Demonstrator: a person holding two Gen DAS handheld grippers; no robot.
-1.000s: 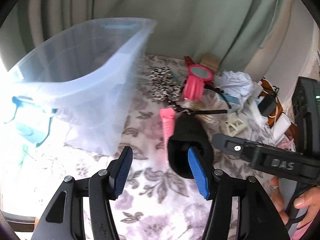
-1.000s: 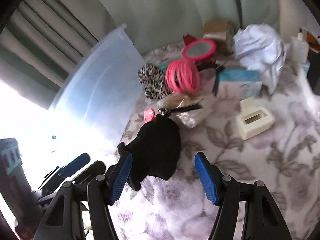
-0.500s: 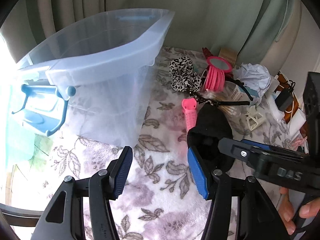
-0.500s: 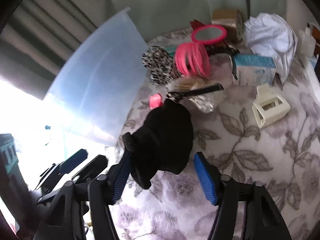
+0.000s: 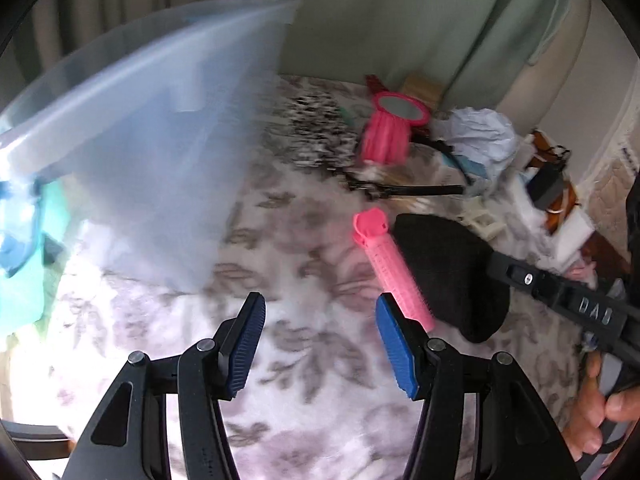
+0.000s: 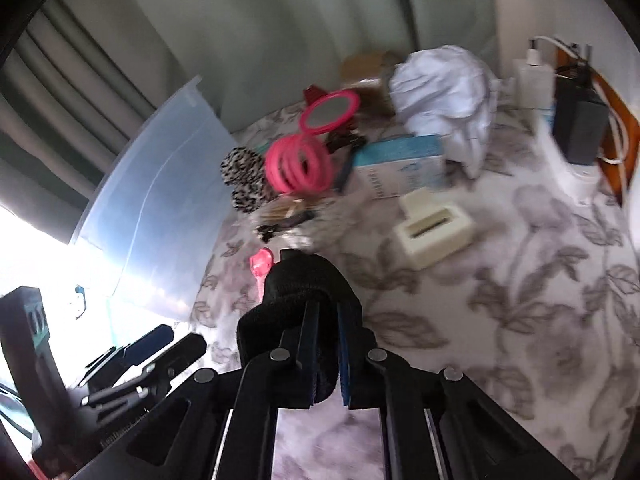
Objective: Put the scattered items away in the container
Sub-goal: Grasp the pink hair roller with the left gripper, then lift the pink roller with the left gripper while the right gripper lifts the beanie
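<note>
Right gripper (image 6: pixel 324 344) has its fingers clamped on the black beanie (image 6: pixel 304 280) at lower center, left gripper (image 5: pixel 318 344) fingers wide apart holding nothing, and the pink roller (image 5: pixel 390 268), pink bangles (image 6: pixel 300 164) and scrunchie (image 6: pixel 244 180) sit outside the clear bin (image 5: pixel 160 152) at upper left, so plenty's left.

Left tool (image 5: pixel 320 340) hangs with blue pads spread wide (nothing between them), right tool (image 6: pixel 326 344) clamped tight

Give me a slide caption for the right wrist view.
Right tongs shut on a black cloth, with the clear plastic bin waiting at left.
</note>
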